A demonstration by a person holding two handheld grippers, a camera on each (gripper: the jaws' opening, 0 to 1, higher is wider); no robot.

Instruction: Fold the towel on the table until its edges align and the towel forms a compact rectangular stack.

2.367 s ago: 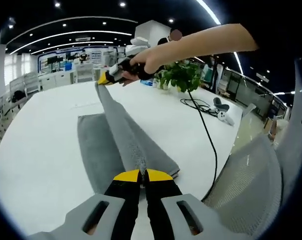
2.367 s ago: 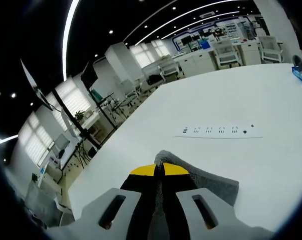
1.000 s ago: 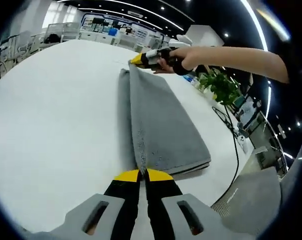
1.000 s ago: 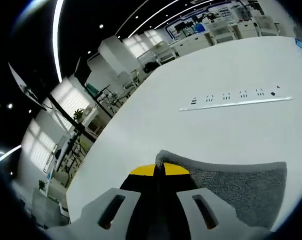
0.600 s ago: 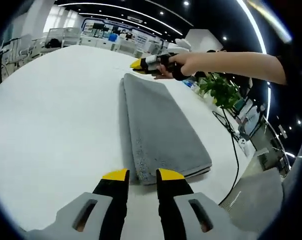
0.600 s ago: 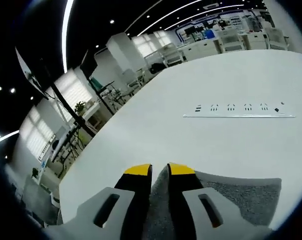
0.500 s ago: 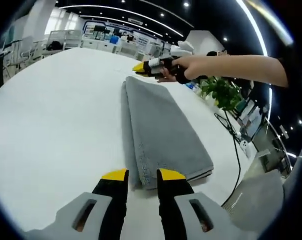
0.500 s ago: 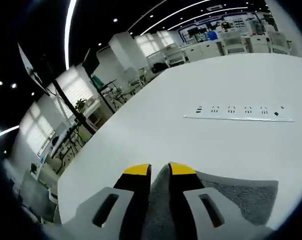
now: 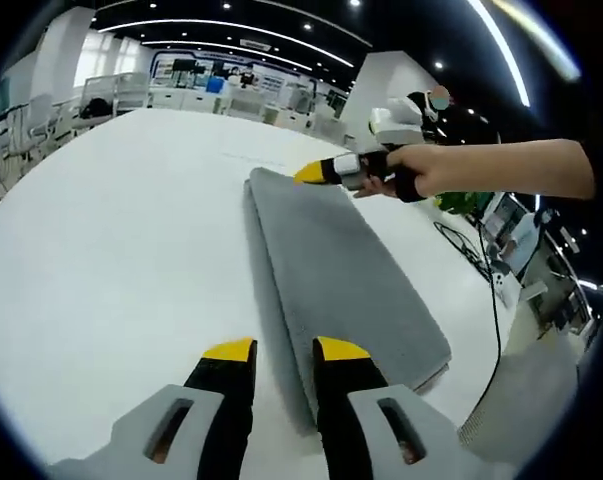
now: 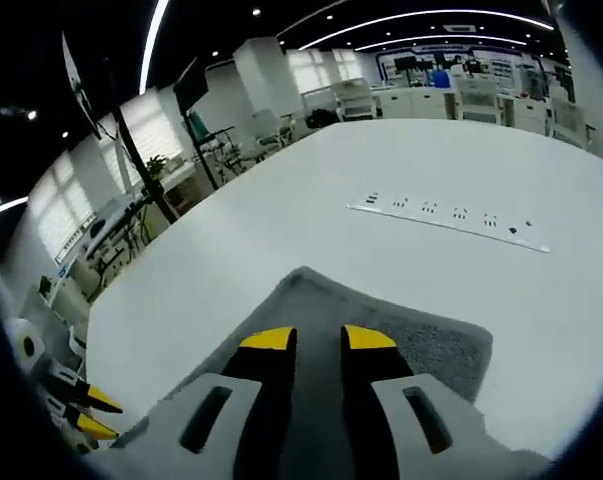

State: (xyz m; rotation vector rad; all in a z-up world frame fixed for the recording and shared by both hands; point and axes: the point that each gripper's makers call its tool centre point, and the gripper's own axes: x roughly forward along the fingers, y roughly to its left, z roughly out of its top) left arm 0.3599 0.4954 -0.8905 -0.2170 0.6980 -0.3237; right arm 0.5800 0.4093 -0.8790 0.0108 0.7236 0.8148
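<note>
A grey towel (image 9: 336, 265) lies folded into a long narrow strip on the white table (image 9: 111, 230). My left gripper (image 9: 285, 350) stands open just above its near end, jaws apart with nothing between them. At the towel's far end a hand holds my right gripper (image 9: 306, 175), its yellow tips just off the towel's corner. In the right gripper view the towel (image 10: 421, 335) lies under my open right gripper (image 10: 319, 339), and the left gripper (image 10: 101, 413) shows small at the lower left.
A power strip (image 10: 446, 213) is set flat on the table beyond the towel's end. A green plant (image 9: 463, 203) and a black cable (image 9: 476, 262) sit near the table's right edge. A grey mesh chair (image 9: 526, 405) stands off that edge. Desks and chairs fill the room behind.
Both grippers opened and let go of the towel, which now lies flat as a folded strip. The right gripper has drawn back over the towel's end.
</note>
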